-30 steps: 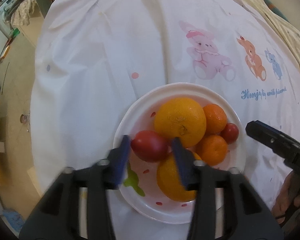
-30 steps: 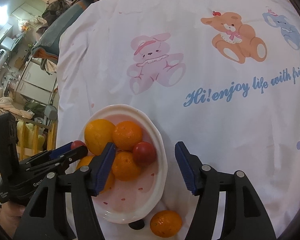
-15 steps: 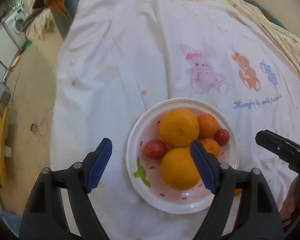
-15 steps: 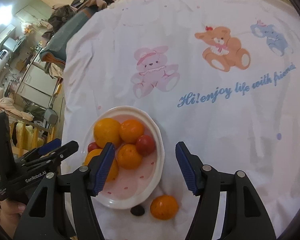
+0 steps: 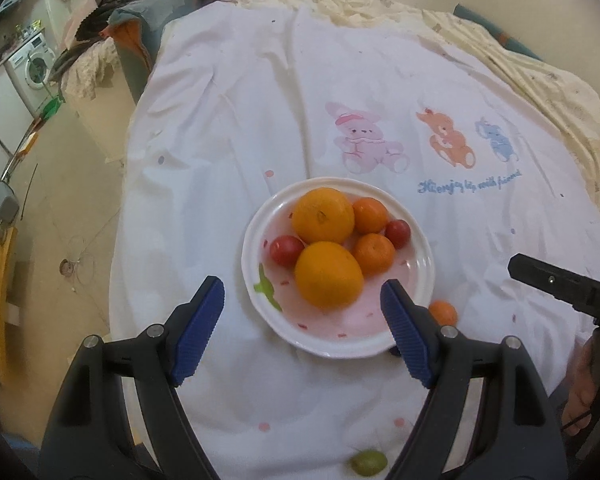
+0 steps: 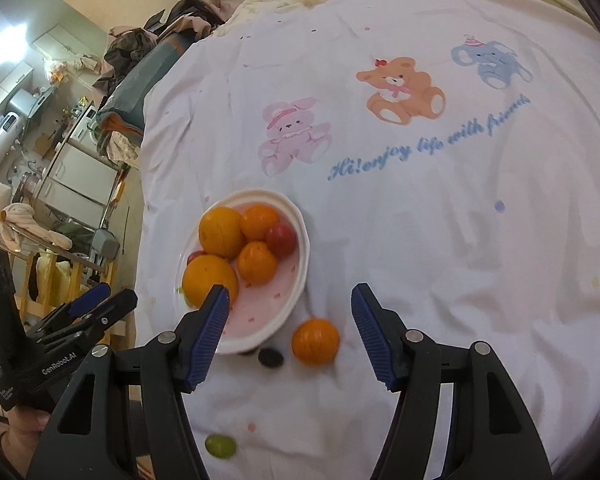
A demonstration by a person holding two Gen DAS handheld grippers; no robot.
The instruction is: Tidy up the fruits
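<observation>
A white plate (image 5: 418,280) on the white cartoon-print cloth holds two large oranges (image 5: 327,274), two small mandarins (image 5: 374,254) and two red tomatoes (image 5: 286,251). The plate also shows in the right wrist view (image 6: 300,276). A loose mandarin (image 6: 315,341) lies on the cloth beside the plate, with a dark grape (image 6: 270,357) next to it and a green grape (image 6: 220,446) nearer me. My left gripper (image 5: 302,330) is open and empty, raised just short of the plate. My right gripper (image 6: 290,330) is open and empty above the loose mandarin.
The cloth (image 6: 440,220) covers a bed whose left edge drops to the floor (image 5: 60,220). A washing machine (image 5: 32,66) and cluttered furniture stand at the far left. A pile of clothes (image 6: 140,52) lies at the bed's far corner.
My left gripper opened, letting go of a red tomato into the plate, and pulled back and up. The right gripper also rose and drew back, bringing the loose mandarin and grapes into view.
</observation>
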